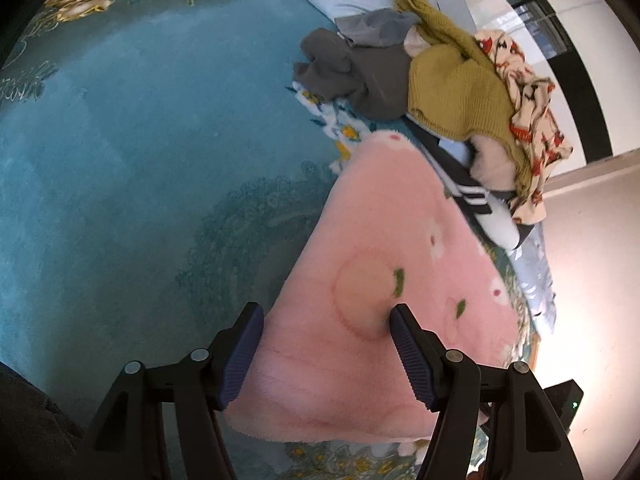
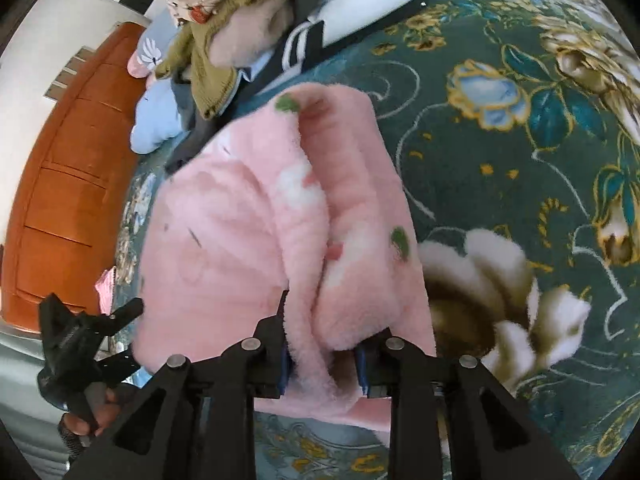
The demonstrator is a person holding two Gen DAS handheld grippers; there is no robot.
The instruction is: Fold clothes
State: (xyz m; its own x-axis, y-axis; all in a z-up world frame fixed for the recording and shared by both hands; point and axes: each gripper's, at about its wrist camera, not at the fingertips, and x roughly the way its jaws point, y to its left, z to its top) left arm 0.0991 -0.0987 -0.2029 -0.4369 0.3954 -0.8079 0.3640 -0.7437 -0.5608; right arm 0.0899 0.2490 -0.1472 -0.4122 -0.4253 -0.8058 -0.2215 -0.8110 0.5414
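The pink fleece garment (image 1: pixel 384 280) lies on the bed's teal floral blanket (image 1: pixel 140 160), near the cameras, with a heap of other clothes (image 1: pixel 452 92) beyond it at the far right. The left gripper (image 1: pixel 326 354) hangs over its near edge, jaws spread and released. The right gripper (image 2: pixel 322 364) has its jaws clenched on a bunched fold of the pink fleece garment.

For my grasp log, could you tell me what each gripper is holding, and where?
The right gripper pinches a bunched fold of the pink fleece garment; the left gripper is open, holding nothing.
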